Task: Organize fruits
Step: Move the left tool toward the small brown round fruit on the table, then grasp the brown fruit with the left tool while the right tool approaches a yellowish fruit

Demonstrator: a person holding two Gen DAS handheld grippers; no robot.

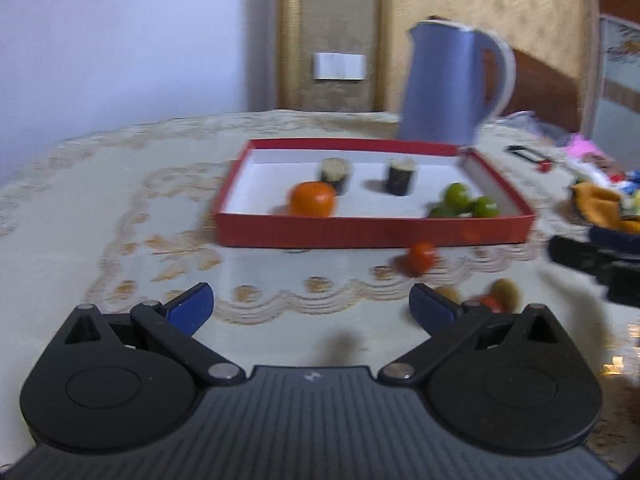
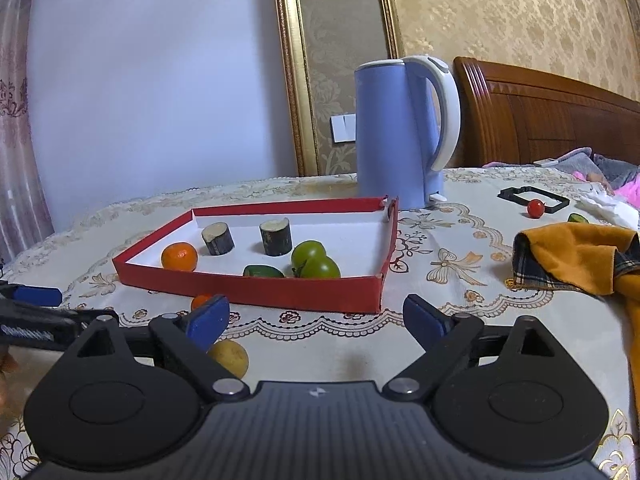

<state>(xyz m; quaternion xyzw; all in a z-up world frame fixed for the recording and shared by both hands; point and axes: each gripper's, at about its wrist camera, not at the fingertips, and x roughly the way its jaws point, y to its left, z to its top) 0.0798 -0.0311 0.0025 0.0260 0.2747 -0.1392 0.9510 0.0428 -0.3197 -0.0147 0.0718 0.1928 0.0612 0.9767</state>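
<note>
Both claws spread wide, nothing held: left claw, right claw.

Loose fruit on the surface, just in front of the red tray: a small orange-red fruit near the tray's front wall, and a yellow round fruit just beside my right claw's left finger. Left view blurred; a further small reddish piece near my left claw's right finger I cannot identify.

Already in the tray: mandarin, two green round fruits, a dark green piece, two short dark-skinned cut stubs.

Handling, my judgement: yellow fruit looks light, smooth-skinned, firm but bruisable, and likely to roll on the cloth. Take it across its widest girth, pads level, gentle squeeze. The small red one is probably softer; lighter grip.

Orientation: both near-spherical, no useful long axis; stem direction not visible. The stubs stand with cut faces up, one tilted.
</note>
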